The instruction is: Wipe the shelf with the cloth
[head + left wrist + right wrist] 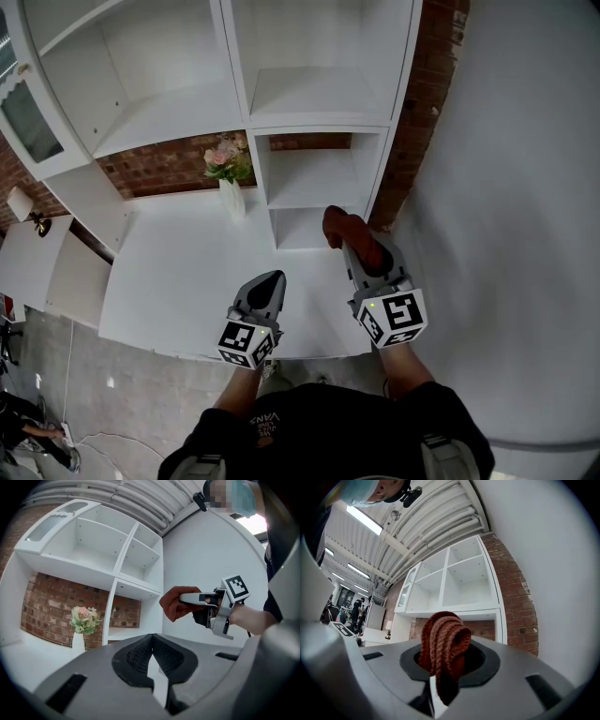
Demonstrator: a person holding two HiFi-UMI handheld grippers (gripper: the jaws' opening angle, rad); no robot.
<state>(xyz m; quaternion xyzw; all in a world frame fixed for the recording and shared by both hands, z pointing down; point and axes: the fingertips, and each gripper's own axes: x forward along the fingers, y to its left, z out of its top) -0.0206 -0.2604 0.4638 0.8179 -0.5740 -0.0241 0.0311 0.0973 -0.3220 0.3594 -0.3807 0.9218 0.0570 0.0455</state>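
Note:
A rust-brown knitted cloth (337, 223) is bunched in my right gripper (349, 246), which is shut on it and held just in front of the low cubbies of the white shelf unit (309, 193). In the right gripper view the cloth (443, 644) stands up out of the jaws of the right gripper (440, 670) and hides part of the shelves behind. My left gripper (272, 279) hovers over the white tabletop (178, 272), shut and holding nothing. In the left gripper view the left gripper (152, 652) has its pads together, and the cloth (174, 604) shows to its right.
A white vase of pink flowers (231, 183) stands on the tabletop left of the cubbies, also visible as the vase (78, 641). A brick wall (164, 161) backs the table. A plain white wall (506, 187) rises close on the right. A small lamp (23, 204) sits far left.

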